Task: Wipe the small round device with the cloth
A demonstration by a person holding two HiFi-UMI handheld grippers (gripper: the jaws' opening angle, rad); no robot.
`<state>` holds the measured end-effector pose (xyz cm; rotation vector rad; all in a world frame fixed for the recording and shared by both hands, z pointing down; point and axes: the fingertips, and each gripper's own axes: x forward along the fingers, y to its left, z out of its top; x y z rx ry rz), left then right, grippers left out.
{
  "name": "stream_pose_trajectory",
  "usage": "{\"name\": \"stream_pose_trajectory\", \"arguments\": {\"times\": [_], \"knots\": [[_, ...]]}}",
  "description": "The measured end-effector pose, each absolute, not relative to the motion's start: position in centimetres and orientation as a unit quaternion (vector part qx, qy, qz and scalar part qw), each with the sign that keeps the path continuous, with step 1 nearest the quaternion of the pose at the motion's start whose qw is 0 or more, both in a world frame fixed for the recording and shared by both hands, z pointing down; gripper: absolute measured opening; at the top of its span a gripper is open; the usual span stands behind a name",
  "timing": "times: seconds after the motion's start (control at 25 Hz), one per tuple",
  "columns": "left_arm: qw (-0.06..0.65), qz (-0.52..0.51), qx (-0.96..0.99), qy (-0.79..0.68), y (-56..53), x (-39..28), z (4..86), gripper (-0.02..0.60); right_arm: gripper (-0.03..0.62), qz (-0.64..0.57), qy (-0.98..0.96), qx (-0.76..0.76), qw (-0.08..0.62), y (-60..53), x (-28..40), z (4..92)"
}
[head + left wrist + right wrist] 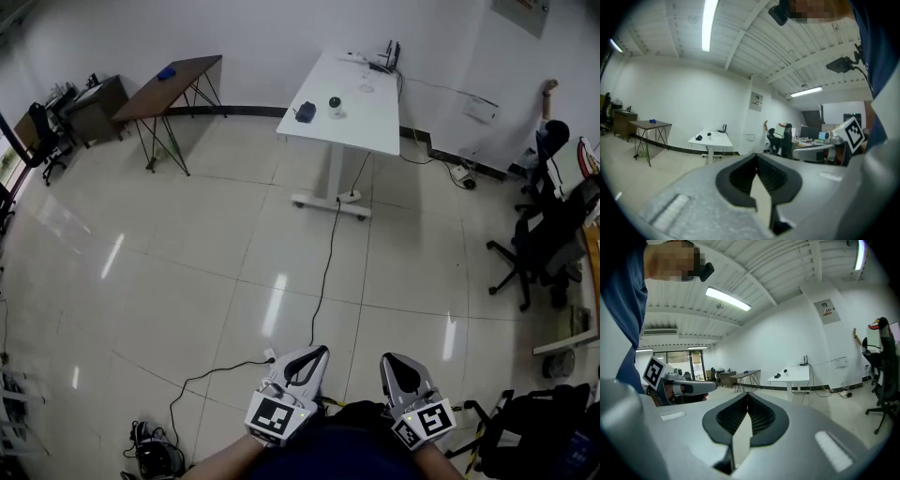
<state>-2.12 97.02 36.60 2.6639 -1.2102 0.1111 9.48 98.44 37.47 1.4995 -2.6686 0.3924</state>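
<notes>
A small round dark device (pixel 335 103) stands on a white desk (pixel 356 127) far across the room, with a dark cloth (pixel 305 112) lying just left of it. Both grippers are held low, close to the person's body and far from the desk. My left gripper (pixel 319 352) and my right gripper (pixel 389 358) point forward, each shut with nothing between the jaws. The left gripper view shows the desk (pixel 717 139), device (pixel 708 134) and cloth (pixel 698 138) small in the distance beyond the closed left gripper (pixel 757 157). The right gripper view shows the device (pixel 785 371) and cloth (pixel 777 375) past the closed right gripper (pixel 747 397).
A wide tiled floor lies between me and the desk, crossed by a black cable (pixel 323 272). A brown folding table (pixel 173 80) with a blue object stands at the back left. Black office chairs (pixel 534 253) crowd the right side. More cables (pixel 155 455) lie near my feet.
</notes>
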Motion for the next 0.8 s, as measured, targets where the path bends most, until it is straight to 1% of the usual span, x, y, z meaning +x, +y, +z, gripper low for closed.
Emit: {"name": "stream_pose_trajectory", "arguments": {"times": [0.2,0.36,0.68,0.8], "knots": [[0.12,0.035,0.898,-0.423,92.4,-3.3,37.1,0.002,0.011,0.137,-0.872,0.469,0.034,93.4,7.9,38.2],[0.112,0.052,0.889,-0.441,88.3,-4.0,37.6,0.002,0.011,0.144,-0.881,0.449,0.034,88.8,7.1,39.5],[0.111,0.052,0.87,-0.478,76.4,-3.2,37.5,0.002,0.011,0.134,-0.895,0.425,0.018,75.3,8.4,39.0],[0.12,0.039,0.863,-0.489,71.6,-2.3,37.1,0.002,0.011,0.13,-0.907,0.4,0.022,70.6,8.6,38.5]]}}
